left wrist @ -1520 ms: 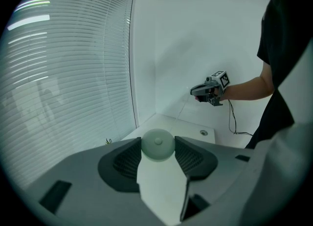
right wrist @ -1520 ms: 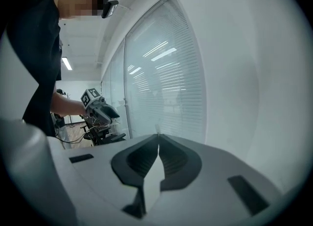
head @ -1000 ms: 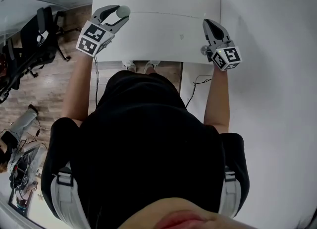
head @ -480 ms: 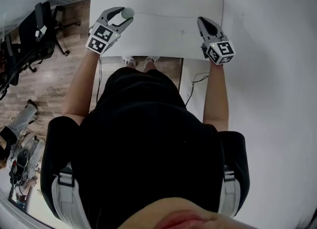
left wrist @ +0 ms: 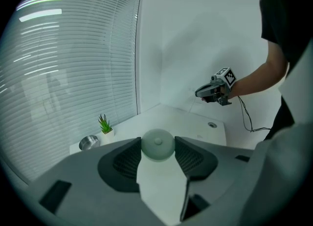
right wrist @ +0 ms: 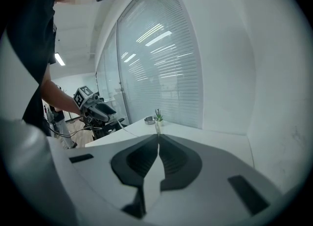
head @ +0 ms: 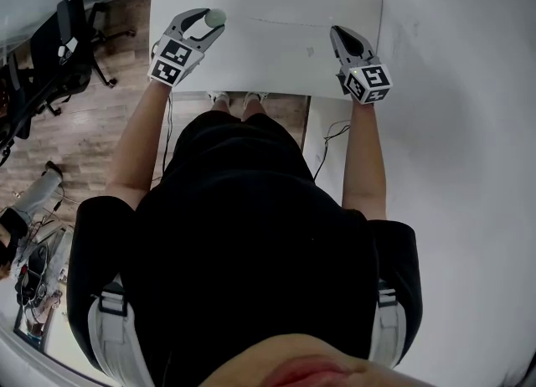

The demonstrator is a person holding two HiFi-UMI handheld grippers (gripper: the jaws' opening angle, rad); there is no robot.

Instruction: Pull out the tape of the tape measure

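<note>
Pale-green and round, the tape measure (left wrist: 158, 145) sits clamped in your left gripper (head: 209, 23) at eleven o'clock. Your right gripper (head: 338, 35), at one o'clock, pinches the thin tape (head: 285, 22). You're apparently mid-pull, so next draw the grippers steadily apart.

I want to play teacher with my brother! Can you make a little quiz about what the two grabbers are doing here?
1. True or false: the right gripper has its jaws wide apart.
2. What does the left gripper hold? A) a spoon B) a round tape measure C) a cup
3. Fill in: the thin tape stretches from the tape measure to the ____ gripper.
Key: 1 false; 2 B; 3 right.
</note>
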